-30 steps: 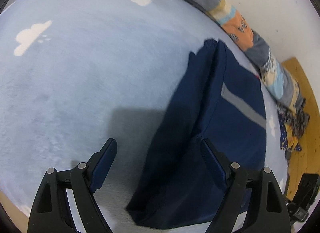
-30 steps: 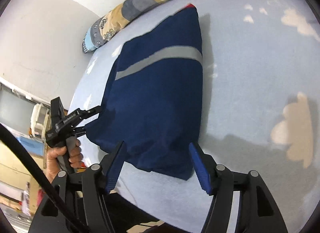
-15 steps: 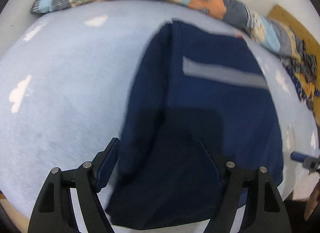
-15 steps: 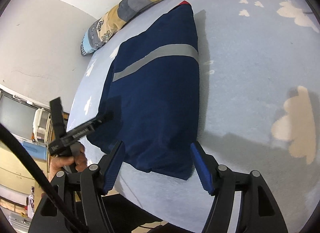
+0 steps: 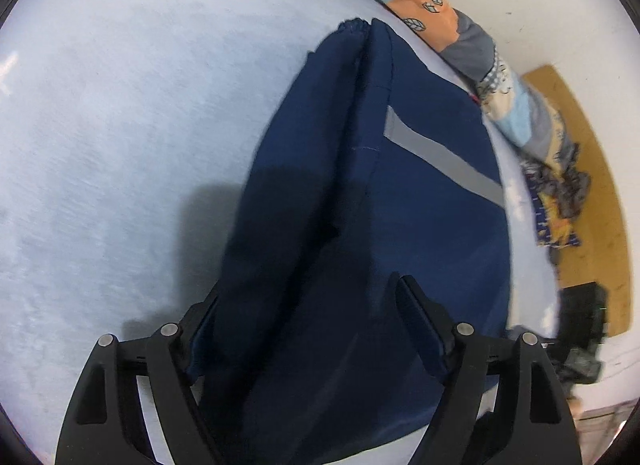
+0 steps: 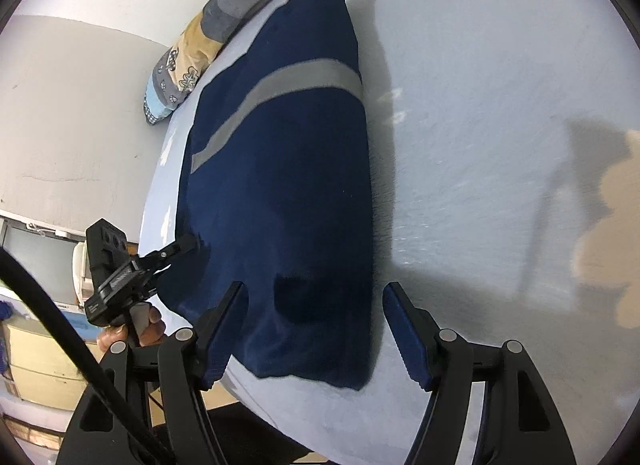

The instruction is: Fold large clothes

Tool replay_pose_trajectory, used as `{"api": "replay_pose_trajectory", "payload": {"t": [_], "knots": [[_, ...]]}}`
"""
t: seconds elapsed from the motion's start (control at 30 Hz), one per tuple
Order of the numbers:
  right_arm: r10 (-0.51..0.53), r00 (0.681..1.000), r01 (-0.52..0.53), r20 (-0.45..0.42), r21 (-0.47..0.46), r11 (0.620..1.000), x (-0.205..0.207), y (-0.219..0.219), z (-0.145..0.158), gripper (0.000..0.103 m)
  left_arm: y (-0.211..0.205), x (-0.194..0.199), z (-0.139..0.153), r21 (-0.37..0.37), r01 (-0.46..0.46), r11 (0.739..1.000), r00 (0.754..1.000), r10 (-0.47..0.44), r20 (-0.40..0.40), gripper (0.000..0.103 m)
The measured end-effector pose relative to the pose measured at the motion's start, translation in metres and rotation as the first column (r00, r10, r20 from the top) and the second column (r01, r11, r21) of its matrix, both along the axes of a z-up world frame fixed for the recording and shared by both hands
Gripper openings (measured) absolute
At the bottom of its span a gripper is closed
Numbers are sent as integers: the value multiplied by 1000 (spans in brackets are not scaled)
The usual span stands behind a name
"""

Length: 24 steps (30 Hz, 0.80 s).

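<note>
Left gripper (image 5: pixel 308 305) jaws are opening, spread astride the near hem of the folded navy garment (image 5: pixel 360 225). Right gripper (image 6: pixel 314 313) is held wide, nothing pinched, over the garment's near corner. Bare blue bedsheet (image 6: pixel 480 125) is seen rightward.

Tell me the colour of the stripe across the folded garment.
Grey stripe on the navy garment, clearest in the right wrist view.
</note>
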State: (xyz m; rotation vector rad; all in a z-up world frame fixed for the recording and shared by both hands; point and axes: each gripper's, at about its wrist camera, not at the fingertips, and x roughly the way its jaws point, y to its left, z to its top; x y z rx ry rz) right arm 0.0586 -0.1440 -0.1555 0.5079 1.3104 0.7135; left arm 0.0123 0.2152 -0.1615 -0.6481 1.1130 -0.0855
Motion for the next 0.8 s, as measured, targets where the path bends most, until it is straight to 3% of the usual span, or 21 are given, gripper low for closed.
{"api": "replay_pose_trajectory", "payload": {"t": [0.17, 0.3, 0.6, 0.73, 0.77, 0.8], "knots": [[16, 1000, -16, -7, 7, 1000, 9, 14, -10, 75, -4, 6, -5, -24, -10, 1000, 1000, 10, -1, 85], [21, 1000, -21, -8, 29, 999, 16, 21, -12, 85, -7, 12, -10, -45, -14, 999, 1000, 14, -3, 86], [10, 1000, -10, 4, 122, 993, 50, 30, -17, 88, -3, 42, -16, -174, -78, 982, 997, 82, 15, 89], [53, 997, -59, 54, 119, 991, 66, 42, -16, 87, -15, 50, -17, -120, -85, 989, 996, 89, 27, 89], [72, 995, -79, 72, 101, 992, 68, 47, -14, 86, -21, 51, -14, -85, -80, 993, 996, 83, 35, 86], [87, 992, -94, 92, 67, 993, 68, 52, -10, 82, -27, 51, -10, -45, -73, 996, 996, 75, 41, 74]]}}
